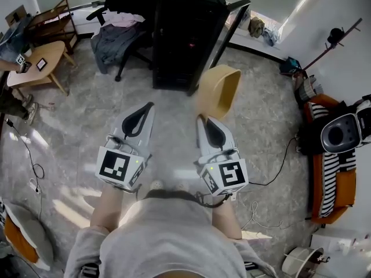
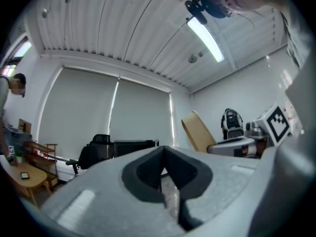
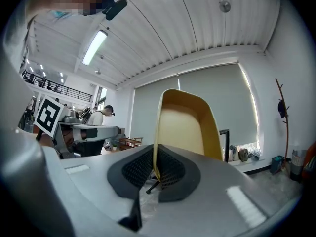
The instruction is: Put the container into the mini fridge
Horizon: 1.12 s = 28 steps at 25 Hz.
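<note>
One black fridge stood at the far middle of the floor, with its door swung open on the right. One orange sofa lay along the right wall. One office chair, draped with clothes, sat just left of the fridge. One wooden table stood at the far left. One tan container hung tilted in the air on the near side of the fridge, close to it but apart. There were two grippers, side by side. The right gripper pinched the container's thin wall at the rim between its jaws. The left gripper, level with it on the left, had its jaws pressed together at the tips with nothing between them.
</note>
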Available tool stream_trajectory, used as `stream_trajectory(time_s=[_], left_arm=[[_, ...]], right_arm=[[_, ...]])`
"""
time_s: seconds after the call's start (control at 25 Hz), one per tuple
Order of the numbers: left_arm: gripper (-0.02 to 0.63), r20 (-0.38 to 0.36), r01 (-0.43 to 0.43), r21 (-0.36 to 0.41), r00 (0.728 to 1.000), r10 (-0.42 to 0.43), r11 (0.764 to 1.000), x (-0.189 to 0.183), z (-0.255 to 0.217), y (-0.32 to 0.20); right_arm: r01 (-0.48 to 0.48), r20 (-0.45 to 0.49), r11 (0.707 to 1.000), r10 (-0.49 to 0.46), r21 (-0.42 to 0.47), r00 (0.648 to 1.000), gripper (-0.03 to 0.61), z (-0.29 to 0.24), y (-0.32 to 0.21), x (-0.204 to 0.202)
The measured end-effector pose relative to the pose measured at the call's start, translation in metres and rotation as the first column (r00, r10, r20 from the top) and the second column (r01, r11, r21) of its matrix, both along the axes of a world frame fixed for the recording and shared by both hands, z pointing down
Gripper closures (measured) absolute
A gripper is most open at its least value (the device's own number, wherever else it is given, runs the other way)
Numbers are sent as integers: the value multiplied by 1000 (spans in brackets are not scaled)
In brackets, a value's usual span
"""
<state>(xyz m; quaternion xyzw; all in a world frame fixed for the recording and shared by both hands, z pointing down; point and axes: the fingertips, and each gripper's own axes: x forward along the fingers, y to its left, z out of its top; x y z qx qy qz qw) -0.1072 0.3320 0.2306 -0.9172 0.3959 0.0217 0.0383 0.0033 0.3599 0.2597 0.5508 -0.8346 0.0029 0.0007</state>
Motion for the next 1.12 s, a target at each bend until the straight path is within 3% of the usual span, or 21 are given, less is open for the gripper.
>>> stream_trajectory(time_s=[0.16, 0.36, 0.64, 1.12], left_arm=[[611, 1, -10, 6, 1000, 10, 1000, -10, 3, -7], [611, 11, -31, 13, 999, 31, 999, 0, 6, -21], [611, 1, -13, 1, 1000, 13, 1000, 18, 11, -72], [611, -7, 64, 8, 998, -64, 998, 84, -3, -185]], right_arm=[[5, -3, 1000, -5, 4, 1000, 566, 4, -4, -12], [27, -97, 1000, -26, 9, 995, 566, 8, -18, -11], [14, -40, 1000, -13, 12, 999, 565, 14, -70, 16], [122, -7, 992, -122, 10, 992, 565, 2, -195, 78]])
